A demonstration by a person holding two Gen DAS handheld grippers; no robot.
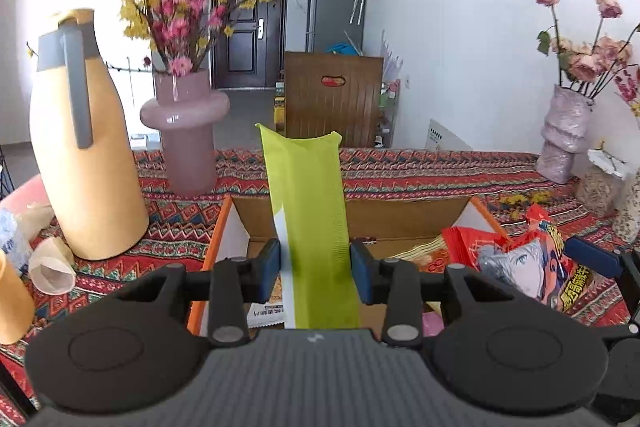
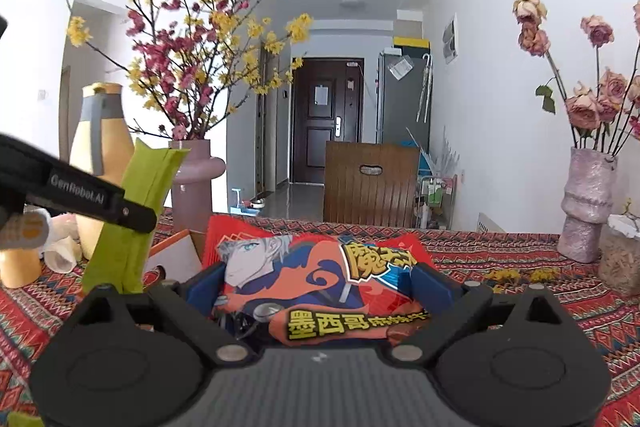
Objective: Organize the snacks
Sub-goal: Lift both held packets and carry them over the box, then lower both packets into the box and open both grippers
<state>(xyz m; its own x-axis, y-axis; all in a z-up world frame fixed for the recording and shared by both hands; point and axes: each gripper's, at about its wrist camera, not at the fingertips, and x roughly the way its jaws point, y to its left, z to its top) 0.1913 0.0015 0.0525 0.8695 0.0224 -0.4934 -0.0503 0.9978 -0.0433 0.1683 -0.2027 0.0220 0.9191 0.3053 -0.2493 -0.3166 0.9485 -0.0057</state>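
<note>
Left gripper [image 1: 316, 267] holds a tall green snack packet [image 1: 310, 227], blue fingers [image 1: 270, 267] pressed on both its sides, packet standing upright above the open cardboard box [image 1: 400, 217]. Box sits on the tabletop [image 1: 420, 167] with patterned red cloth, flaps open; a red snack bag [image 1: 464, 247] lies inside at its right, more packets under it, too hidden to tell what.

Right gripper [image 2: 316, 287] grips an orange-red snack bag with an anime face [image 2: 320, 279], fingers [image 2: 432, 285] closed in on both ends, bag lying flat between them. In left wrist view the same bag [image 1: 532, 267] shows at the box's right edge, above it.

In right wrist view the green packet [image 2: 132, 219] is left of the bag, clamped by the other gripper's black finger [image 2: 120, 207], box corner [image 2: 176, 255] just beside it.

Beige jug with grey handle [image 1: 84, 147] and pink vase with blossom branches [image 1: 186, 131] stand behind-left of the box. Pale vase with dried roses [image 1: 564, 135] far right. Paper cups [image 1: 50, 267] lie left of the jug.
</note>
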